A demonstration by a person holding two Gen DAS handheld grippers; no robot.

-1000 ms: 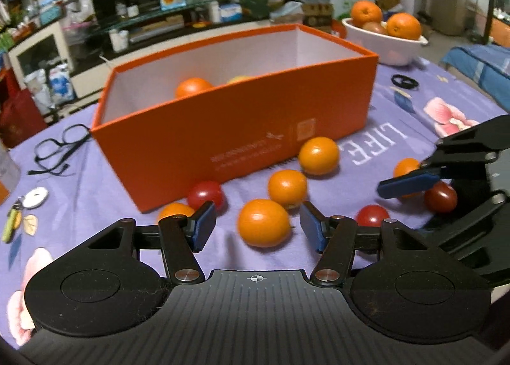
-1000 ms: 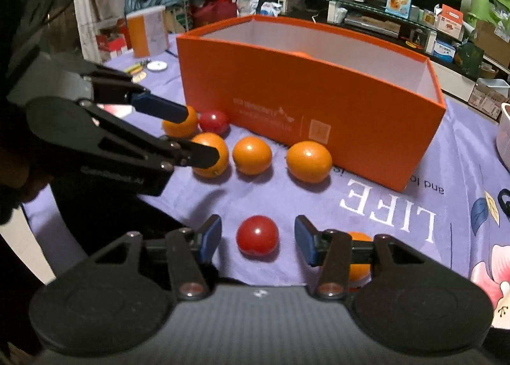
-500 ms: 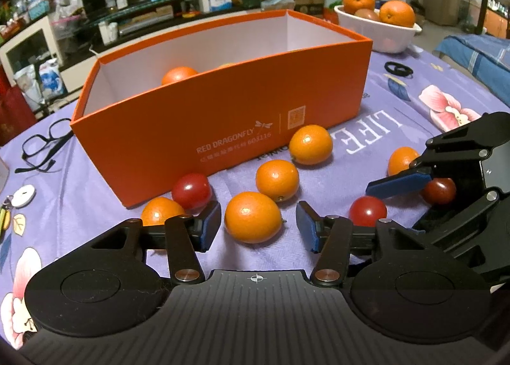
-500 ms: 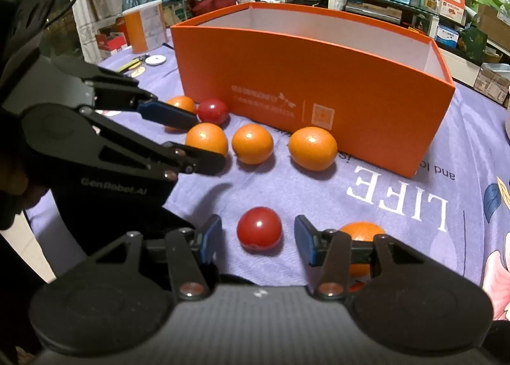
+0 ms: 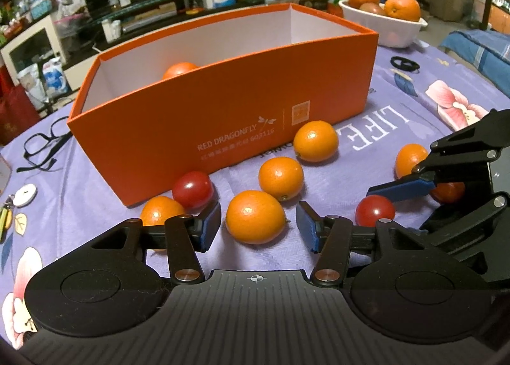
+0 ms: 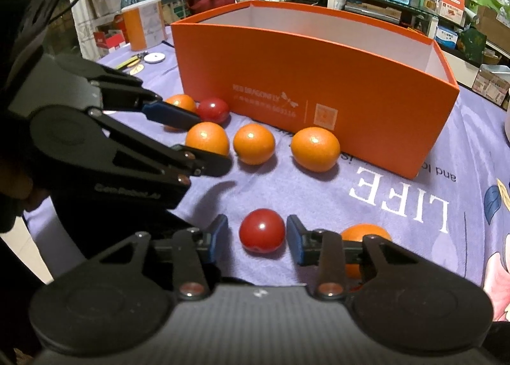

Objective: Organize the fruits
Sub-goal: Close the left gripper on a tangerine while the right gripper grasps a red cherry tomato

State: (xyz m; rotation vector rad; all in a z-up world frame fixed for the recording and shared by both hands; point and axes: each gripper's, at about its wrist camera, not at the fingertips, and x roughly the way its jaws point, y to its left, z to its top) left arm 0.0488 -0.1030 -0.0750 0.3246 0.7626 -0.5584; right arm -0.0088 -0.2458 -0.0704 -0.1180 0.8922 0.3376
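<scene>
- Left wrist view: the left gripper (image 5: 258, 226) sits low over a tabletop covered in a purple floral cloth (image 5: 414, 103). Its jaws are spread apart, with an orange (image 5: 255, 216) between the blue pads, touching neither.
- Behind it stands an open orange box (image 5: 223, 116) with one orange inside (image 5: 180, 70) near the back wall.
- Loose fruit lies in front of the box: a red tomato (image 5: 193, 189) just beside it, a small orange (image 5: 161, 213) partly hidden by the left finger, and two more oranges (image 5: 280, 178) and (image 5: 315, 141).
- At right, the right gripper (image 5: 404, 197) reaches around a second tomato (image 5: 374, 214).
- A white bowl (image 5: 392, 33) of oranges stands far back; black glasses (image 5: 41, 148) lie at left.
- Right wrist view: the right gripper (image 6: 257, 239) has its jaws apart, the red tomato (image 6: 262, 230) between the pads with small gaps on both sides.
- An orange (image 6: 363, 234) sits just behind the right finger.
- The left gripper (image 6: 197, 138) comes in from the left, open around an orange (image 6: 207, 138).
</scene>
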